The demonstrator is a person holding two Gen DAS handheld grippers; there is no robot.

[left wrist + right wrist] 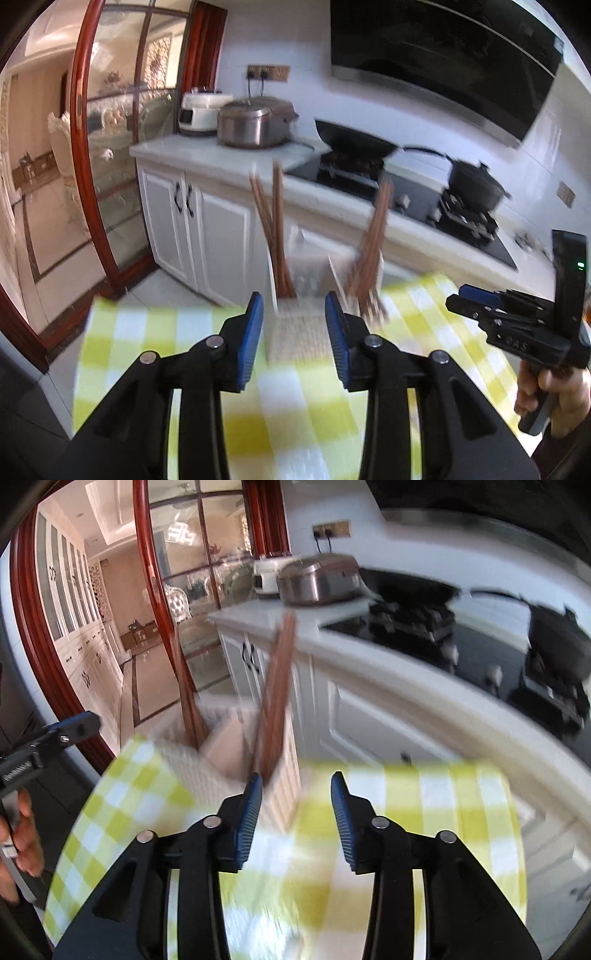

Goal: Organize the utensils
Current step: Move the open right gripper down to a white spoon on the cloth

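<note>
A white woven utensil holder (299, 325) with compartments stands at the far edge of a yellow-checked tablecloth (155, 343). Brown wooden chopsticks stand in it in two bundles, one on the left (275, 229) and one on the right (371, 254). My left gripper (294, 317) is open and empty, just in front of the holder. My right gripper (296, 794) is open and empty, with the holder (236, 760) and its chopsticks (277, 694) ahead to the left. The right gripper also shows in the left wrist view (476, 301). Both views are motion-blurred.
Behind the table runs a white counter (207, 155) with rice cookers (251, 123), a wok (354, 142) and a black pot (476, 184) on a gas hob. White cabinets (192, 225) stand below. A red-framed glass door (107, 147) is at the left.
</note>
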